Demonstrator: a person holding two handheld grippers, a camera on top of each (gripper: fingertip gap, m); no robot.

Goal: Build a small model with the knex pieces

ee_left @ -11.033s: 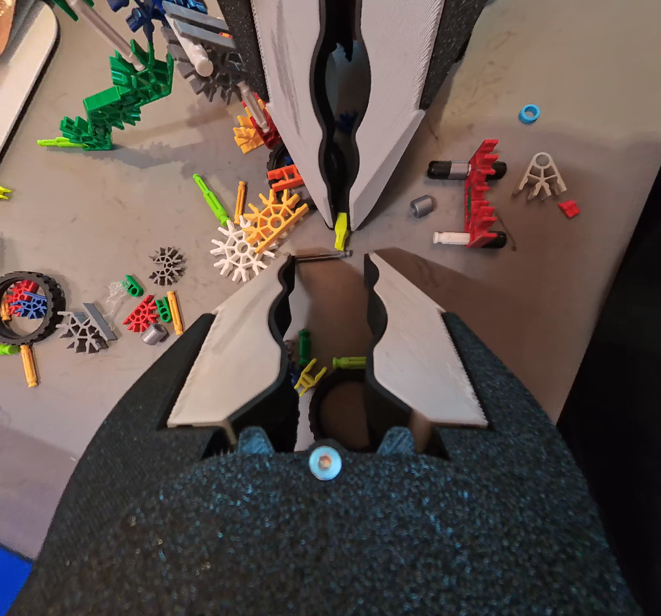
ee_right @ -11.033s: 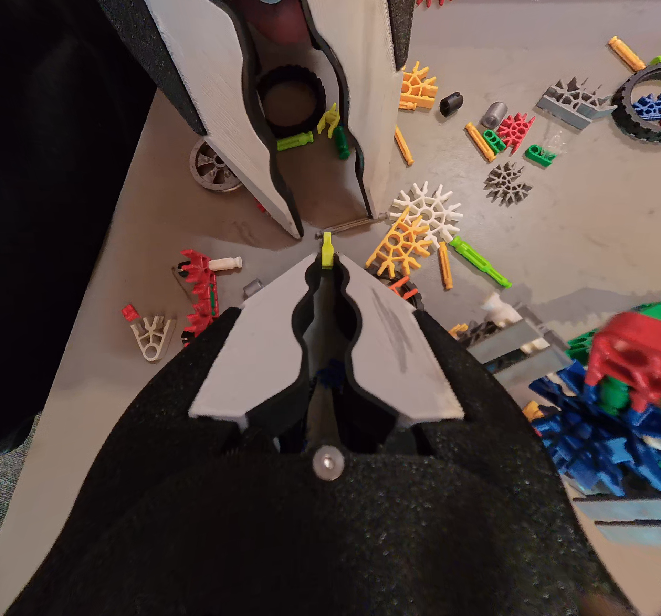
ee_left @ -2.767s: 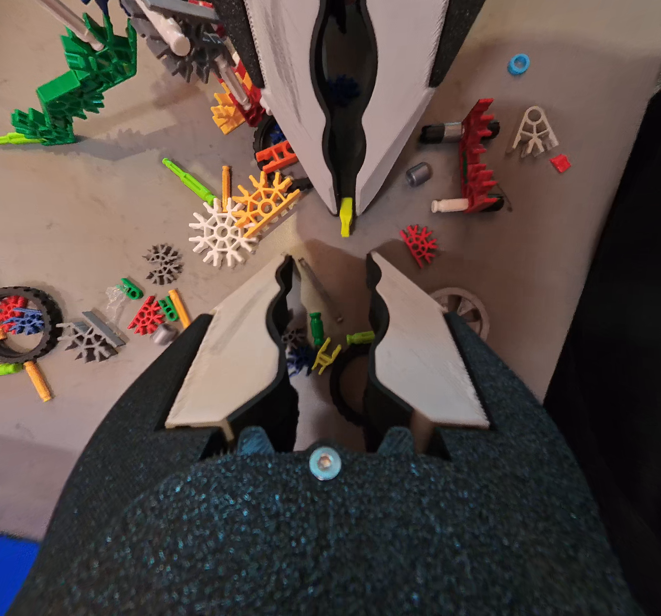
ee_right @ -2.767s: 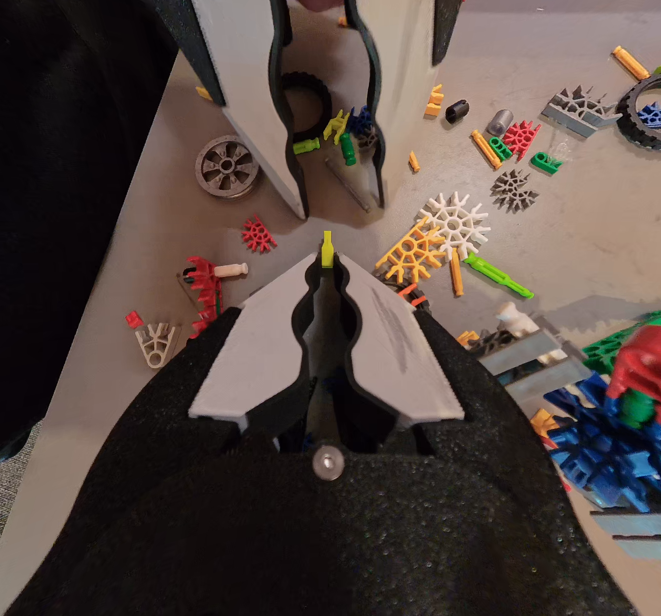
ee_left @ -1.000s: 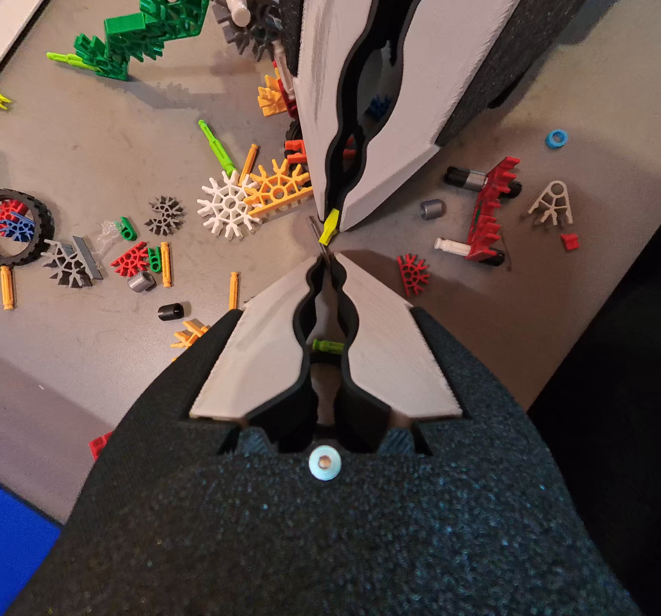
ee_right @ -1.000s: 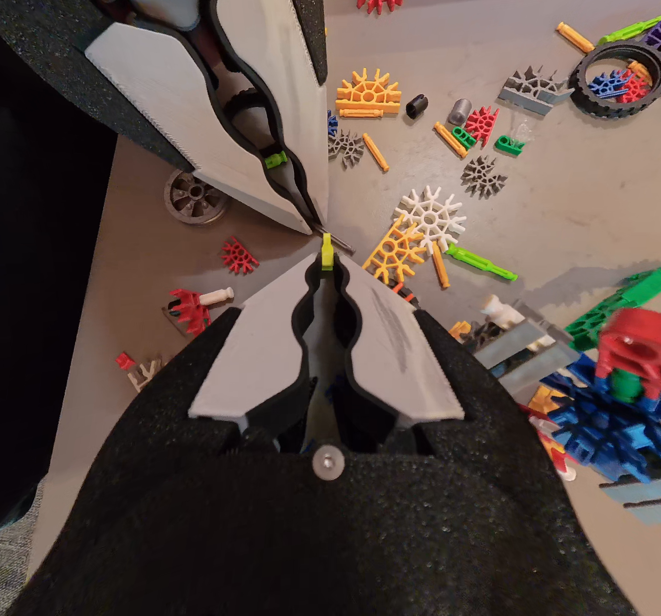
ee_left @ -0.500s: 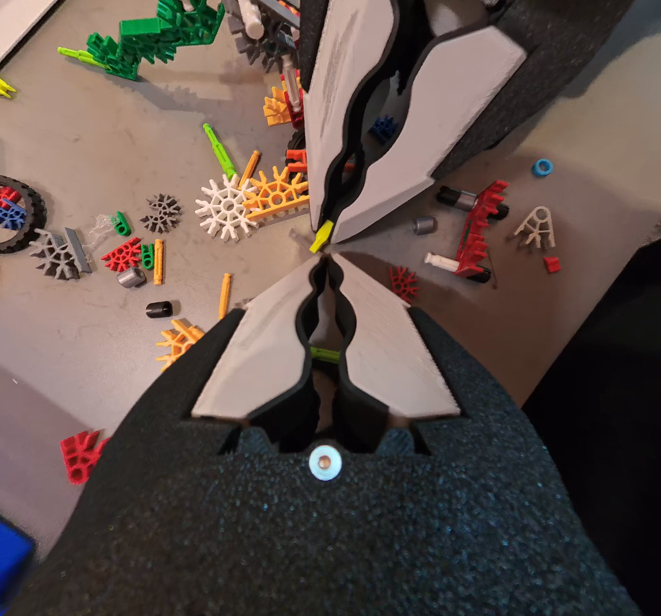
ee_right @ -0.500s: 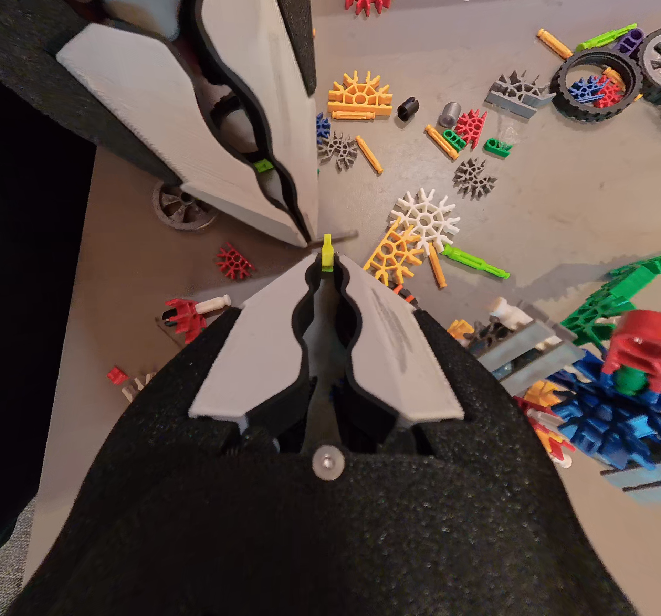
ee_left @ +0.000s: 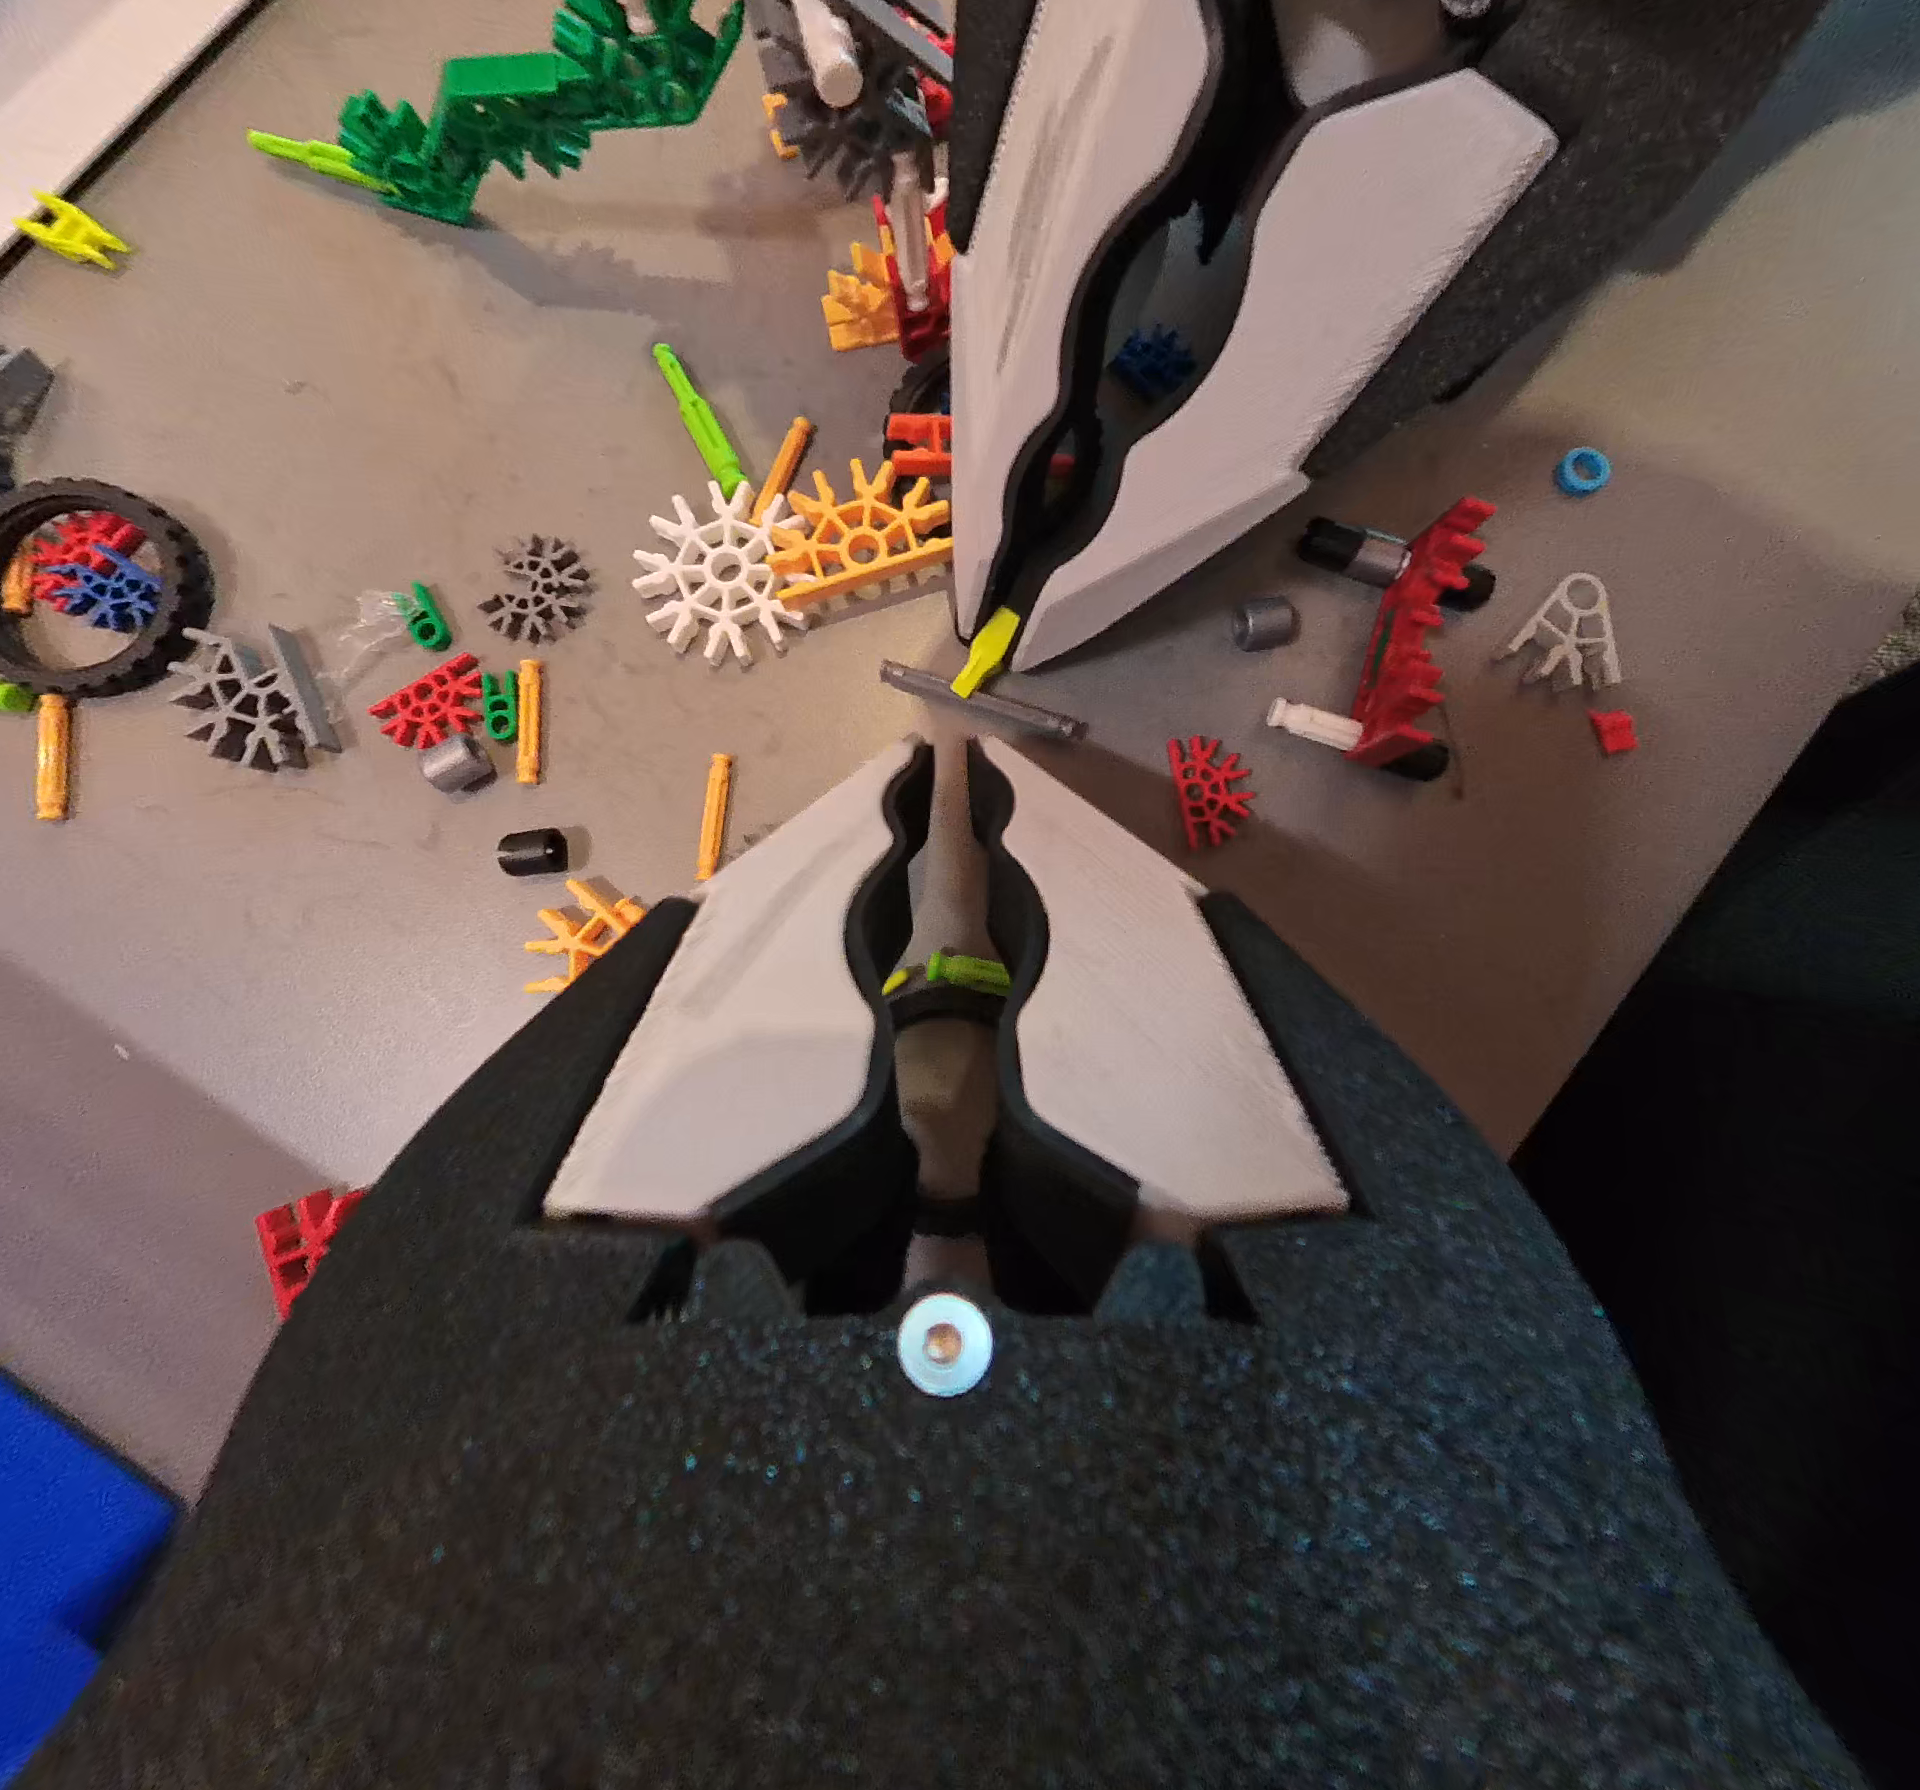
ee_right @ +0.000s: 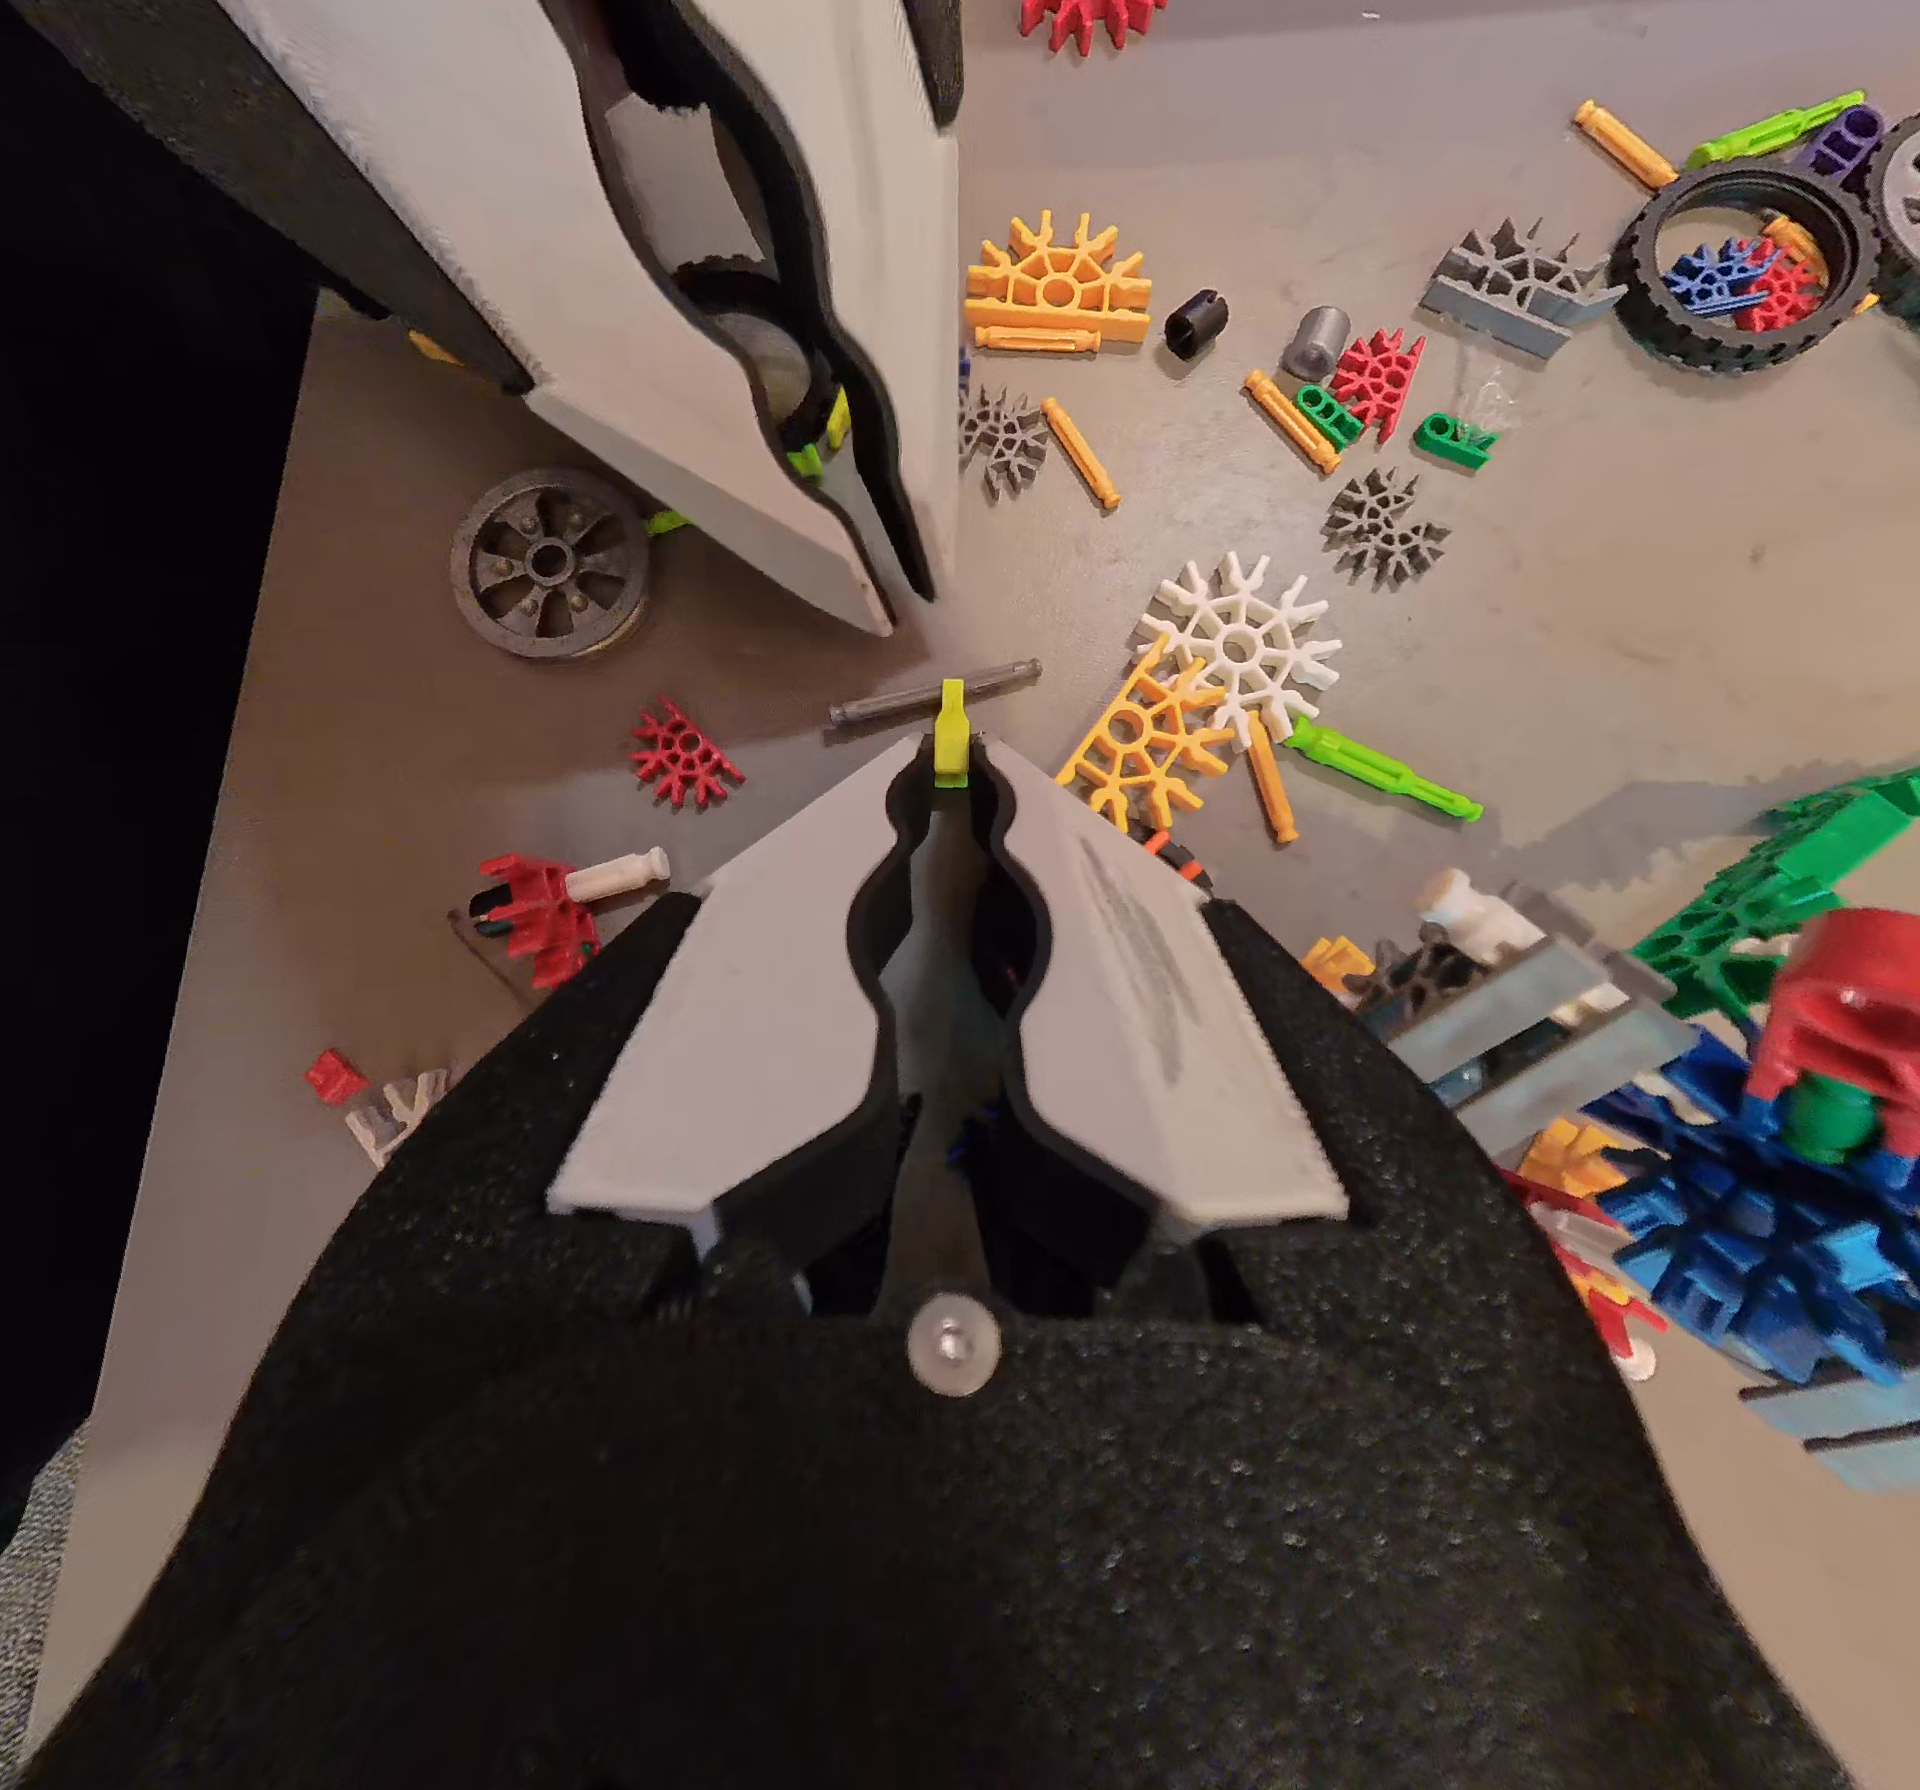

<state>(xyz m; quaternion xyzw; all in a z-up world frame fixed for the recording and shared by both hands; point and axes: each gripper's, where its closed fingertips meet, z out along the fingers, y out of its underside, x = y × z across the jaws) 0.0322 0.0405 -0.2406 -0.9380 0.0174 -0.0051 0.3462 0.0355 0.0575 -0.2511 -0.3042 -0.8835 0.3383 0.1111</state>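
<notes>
My right gripper (ee_right: 951,753) is shut on a small yellow-green piece (ee_right: 951,732) that sticks out past its tips. A thin grey rod (ee_right: 894,701) lies crosswise at that piece's tip; I cannot tell if they are joined. My left gripper (ee_left: 945,753) faces it tip to tip, with a narrow gap between its jaws and nothing in them. The rod (ee_left: 1018,714) sits just beyond its tips, under the right gripper (ee_left: 997,644) and the yellow-green piece (ee_left: 987,649). The left gripper also shows in the right wrist view (ee_right: 904,602).
Loose construction pieces litter the grey table (ee_left: 312,369): a white snowflake connector (ee_left: 717,577), a yellow half connector (ee_left: 862,545), a red connector (ee_left: 1205,790), a black tyre (ee_left: 104,587), a grey wheel (ee_right: 551,561). A green build (ee_left: 540,109) and a blue build (ee_right: 1766,1221) stand nearby. The table edge is close on my side. Only a small space, under 4 cm, lies between the two pairs of fingers. Both grippers' tips are roughly 5 centimeters from the red connector (ee_left: 1205,790). It turns up in the right wrist view (ee_right: 676,755) as well.
The left gripper shut on the grey rod and lifted it to the yellow-green piece, then parted slightly and drew back. The rod now sits at the piece's tip.
</notes>
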